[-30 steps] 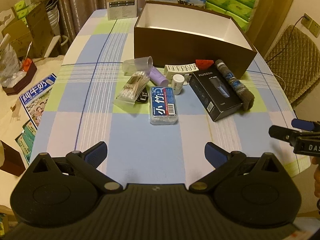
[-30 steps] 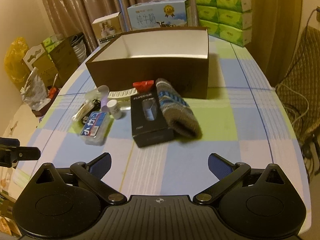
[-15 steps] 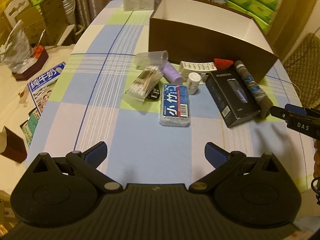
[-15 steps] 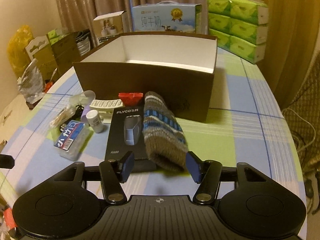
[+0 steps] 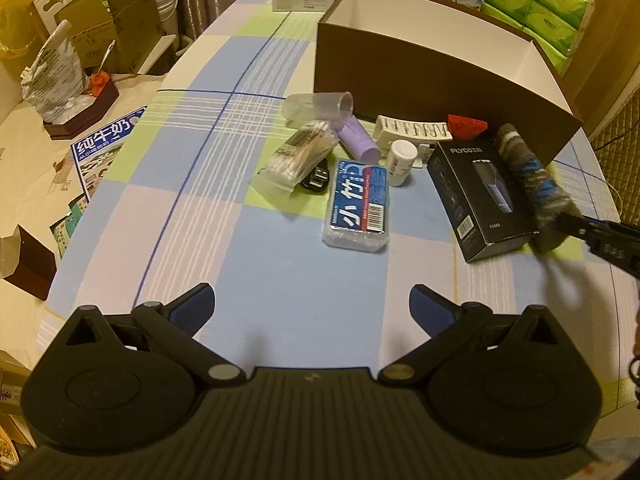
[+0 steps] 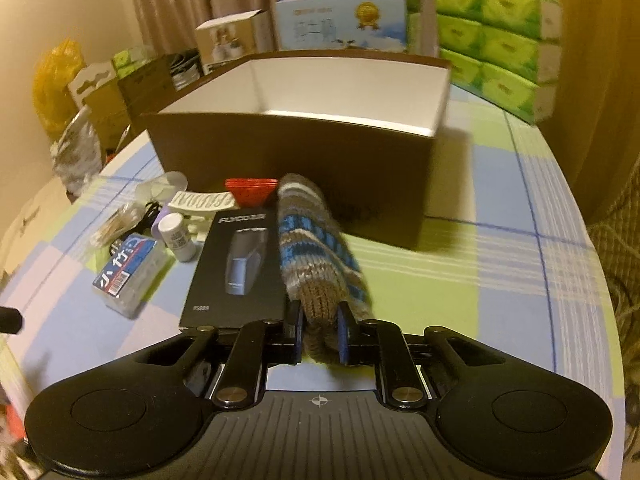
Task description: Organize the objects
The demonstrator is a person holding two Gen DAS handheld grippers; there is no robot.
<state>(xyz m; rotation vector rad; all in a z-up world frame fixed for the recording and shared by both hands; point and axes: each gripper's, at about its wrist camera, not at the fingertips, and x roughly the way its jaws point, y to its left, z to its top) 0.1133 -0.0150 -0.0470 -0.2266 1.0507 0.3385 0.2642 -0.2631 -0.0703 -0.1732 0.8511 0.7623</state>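
A striped knitted sock (image 6: pixel 316 252) lies beside a black shaver box (image 6: pixel 236 264), in front of an open brown box (image 6: pixel 304 152). My right gripper (image 6: pixel 319 330) is shut on the sock's near end, its blue pads pinching the knit. In the left wrist view the sock (image 5: pixel 528 176) and the right gripper (image 5: pixel 576 227) appear at the right edge. My left gripper (image 5: pixel 312 308) hangs open above bare tablecloth, short of a blue-labelled clear case (image 5: pixel 358 208). A bag of cotton swabs (image 5: pixel 296 156), a purple tube (image 5: pixel 358 140) and a small white bottle (image 5: pixel 401 162) lie near it.
A clear cup (image 5: pixel 320 106), a white rack (image 5: pixel 412 132) and a red piece (image 5: pixel 466 125) sit against the brown box (image 5: pixel 432 76). Green tissue packs (image 6: pixel 500 44) and a milk carton box (image 6: pixel 344 24) stand behind. The table edge drops off left to floor clutter (image 5: pixel 72 64).
My right gripper moved forward to the sock and its jaws went from wide open to shut on the sock's near end. The left gripper drew slightly closer to the items, still open.
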